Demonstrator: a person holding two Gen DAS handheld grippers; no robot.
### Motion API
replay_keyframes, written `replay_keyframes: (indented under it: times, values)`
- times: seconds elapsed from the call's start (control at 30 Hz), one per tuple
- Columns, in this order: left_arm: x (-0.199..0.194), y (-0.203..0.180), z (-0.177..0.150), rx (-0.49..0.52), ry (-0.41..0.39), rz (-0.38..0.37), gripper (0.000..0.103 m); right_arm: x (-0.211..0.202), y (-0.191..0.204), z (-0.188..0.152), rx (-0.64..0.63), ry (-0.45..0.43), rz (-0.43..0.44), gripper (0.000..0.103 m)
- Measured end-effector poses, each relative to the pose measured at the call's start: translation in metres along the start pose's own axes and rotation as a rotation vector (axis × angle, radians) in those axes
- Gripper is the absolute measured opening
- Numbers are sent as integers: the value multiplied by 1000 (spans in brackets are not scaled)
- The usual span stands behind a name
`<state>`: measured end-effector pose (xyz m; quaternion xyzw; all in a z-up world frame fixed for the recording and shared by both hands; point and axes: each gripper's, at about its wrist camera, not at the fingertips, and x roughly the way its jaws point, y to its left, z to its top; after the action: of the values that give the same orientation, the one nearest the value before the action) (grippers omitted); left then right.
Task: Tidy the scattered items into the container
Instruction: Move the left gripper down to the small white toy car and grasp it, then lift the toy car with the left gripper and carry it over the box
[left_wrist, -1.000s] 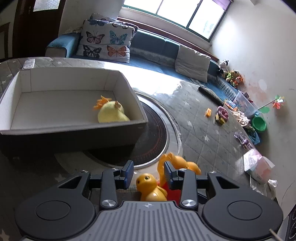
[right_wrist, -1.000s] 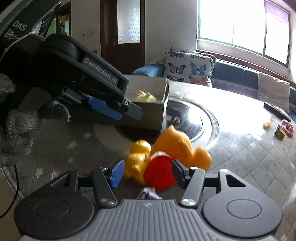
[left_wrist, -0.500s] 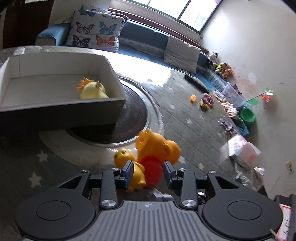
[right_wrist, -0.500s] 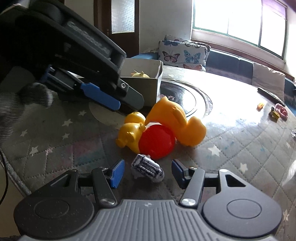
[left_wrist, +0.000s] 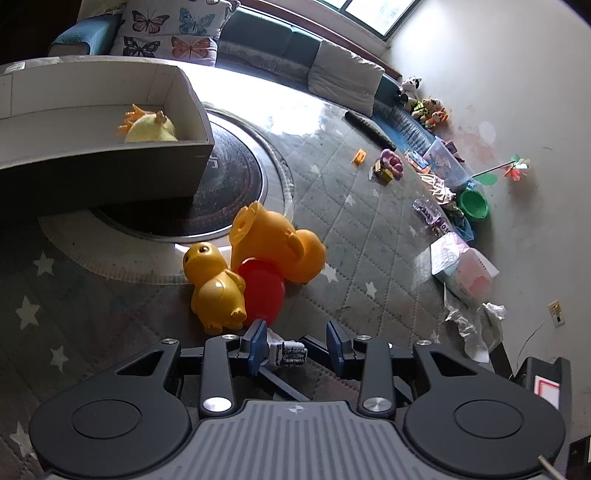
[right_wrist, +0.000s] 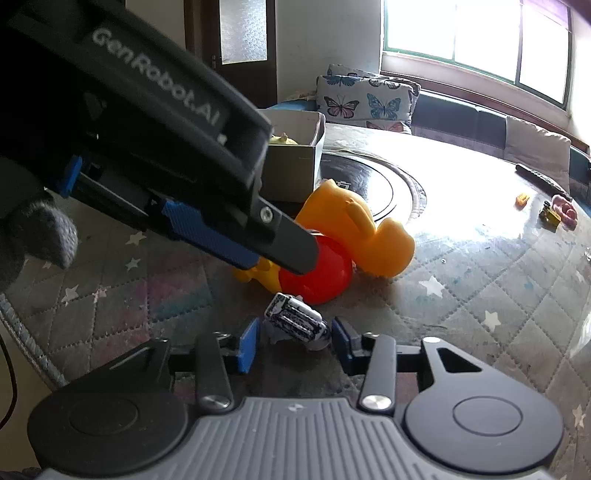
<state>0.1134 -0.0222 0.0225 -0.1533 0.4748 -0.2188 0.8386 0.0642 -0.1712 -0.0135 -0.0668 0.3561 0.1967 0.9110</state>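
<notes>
A small silver toy car (right_wrist: 297, 322) lies on the quilted table cover between the open jaws of my right gripper (right_wrist: 295, 341); it also shows in the left wrist view (left_wrist: 288, 353). My left gripper (left_wrist: 297, 343) is open and hovers above the car. Behind it lie a yellow duck (left_wrist: 216, 291) and an orange bear with a red belly (left_wrist: 277, 236), also in the right wrist view (right_wrist: 354, 225). The open cardboard box (left_wrist: 110, 162) at the back left holds a yellow plush chick (left_wrist: 149, 127).
A dark round turntable (left_wrist: 229, 184) sits beside the box. Small toys (left_wrist: 386, 166) and a black remote (left_wrist: 365, 127) lie at the far table edge. A sofa with butterfly cushions (left_wrist: 170, 35) stands behind. Floor clutter is at the right.
Both grippers pulled back from the duck and bear. The silver car came into view and now lies between the right gripper's jaws, with the left gripper over it.
</notes>
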Motion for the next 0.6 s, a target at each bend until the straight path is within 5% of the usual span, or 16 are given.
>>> replay_keyframes:
  times: [0.6]
  values:
    - [27, 23, 0, -131, 67, -34, 38, 1, 3, -1, 0, 1, 10, 38]
